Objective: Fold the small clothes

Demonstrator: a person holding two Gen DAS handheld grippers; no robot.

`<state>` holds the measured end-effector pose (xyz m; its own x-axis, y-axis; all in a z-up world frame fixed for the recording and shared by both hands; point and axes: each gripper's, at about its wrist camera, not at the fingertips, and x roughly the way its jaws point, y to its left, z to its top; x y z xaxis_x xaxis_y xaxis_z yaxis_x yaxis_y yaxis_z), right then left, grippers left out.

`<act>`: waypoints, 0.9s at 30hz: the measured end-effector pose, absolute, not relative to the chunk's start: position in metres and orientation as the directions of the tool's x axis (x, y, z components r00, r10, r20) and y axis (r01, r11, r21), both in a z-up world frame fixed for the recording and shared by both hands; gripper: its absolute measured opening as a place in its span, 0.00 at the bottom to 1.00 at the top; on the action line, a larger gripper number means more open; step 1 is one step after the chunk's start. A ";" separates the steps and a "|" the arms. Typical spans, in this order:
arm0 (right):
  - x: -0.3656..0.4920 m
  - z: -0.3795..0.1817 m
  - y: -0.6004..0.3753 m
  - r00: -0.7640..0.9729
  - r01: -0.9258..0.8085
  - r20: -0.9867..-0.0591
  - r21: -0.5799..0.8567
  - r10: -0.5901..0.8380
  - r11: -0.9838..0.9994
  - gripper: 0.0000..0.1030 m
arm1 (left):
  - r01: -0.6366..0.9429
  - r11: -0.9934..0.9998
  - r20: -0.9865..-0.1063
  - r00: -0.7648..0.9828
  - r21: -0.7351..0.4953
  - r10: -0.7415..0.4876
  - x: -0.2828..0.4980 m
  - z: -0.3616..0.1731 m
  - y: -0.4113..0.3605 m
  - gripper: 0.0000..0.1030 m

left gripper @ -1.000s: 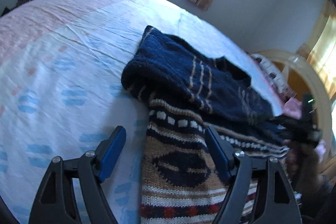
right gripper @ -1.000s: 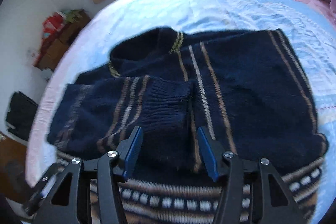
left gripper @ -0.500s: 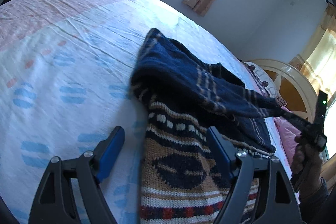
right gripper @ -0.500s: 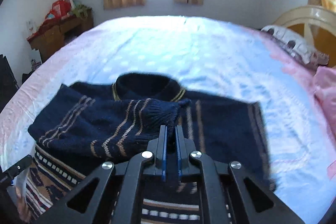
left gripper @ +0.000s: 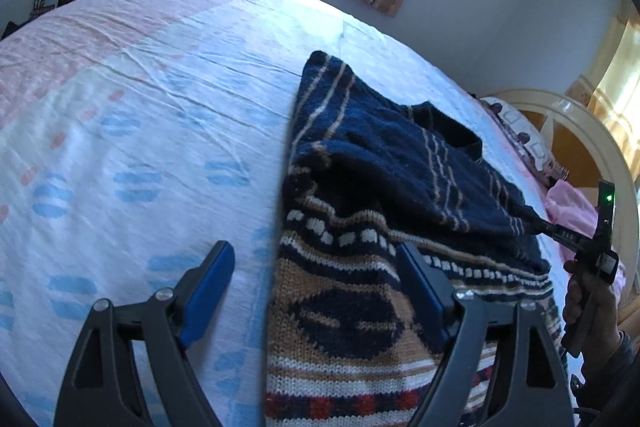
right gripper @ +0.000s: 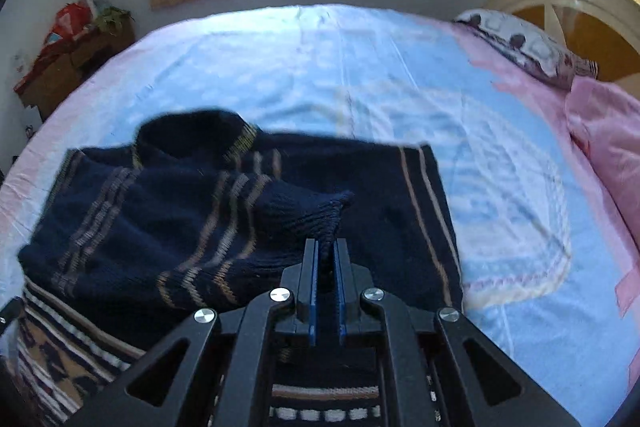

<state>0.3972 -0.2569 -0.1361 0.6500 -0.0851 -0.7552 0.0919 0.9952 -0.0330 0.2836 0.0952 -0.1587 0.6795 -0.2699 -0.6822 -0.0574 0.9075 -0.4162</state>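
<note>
In the left wrist view, the left gripper (left gripper: pixel 312 267) stands wide, its blue pads apart and holding nothing; the left pad hangs over the bed sheet (left gripper: pixel 132 115) and the right pad over the patterned lower part of the sweater (left gripper: pixel 360 155). The sweater lies on the bed right of centre, navy with thin tan stripes in its far part and banded in tan, white and red near the camera. One navy sleeve (left gripper: pixel 460 195) stretches across the body toward the right, where the right gripper (left gripper: pixel 538 221) pinches its end, with the person's hand (left gripper: pixel 584 303) gripping the handle below. A curved headboard (left gripper: pixel 580 123) stands at the far right. In the right wrist view, the right gripper (right gripper: pixel 326 247) is drawn narrow, its pads clamped on the ribbed sleeve cuff (right gripper: pixel 320 211), which is lifted above the navy body of the sweater (right gripper: pixel 132 219). The sweater sits at the near left of the bed, and a patterned pillow (right gripper: pixel 524 47) lies at the far right.
</note>
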 end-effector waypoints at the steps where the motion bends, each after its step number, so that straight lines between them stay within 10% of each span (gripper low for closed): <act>1: 0.397 -0.141 -0.261 0.644 0.104 -0.760 -0.031 -0.091 0.994 0.06 | -0.058 0.910 -0.685 0.679 -0.411 -0.266 0.284 -0.159 0.094 0.83; 17: 0.387 -0.145 -0.289 0.623 0.166 -0.777 0.014 -0.094 0.986 0.10 | -0.073 0.961 -0.759 0.630 -0.268 -0.164 0.289 -0.155 0.082 0.85; 21: 0.374 -0.124 -0.281 0.679 0.153 -0.725 -0.017 -0.118 0.988 0.58 | -0.075 0.965 -0.747 0.650 -0.250 -0.143 0.287 -0.139 0.087 0.85; 27: 0.379 -0.106 -0.231 0.733 -0.030 -0.680 0.018 0.034 0.999 0.58 | -0.122 0.989 -0.682 0.730 -0.079 0.036 0.307 -0.098 0.100 0.95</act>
<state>0.3787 -0.2311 -0.1056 0.7326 0.0345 -0.6798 -0.0305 0.9994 0.0179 0.3075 0.1005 -0.0983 0.7304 0.0358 -0.6821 -0.1221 0.9894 -0.0787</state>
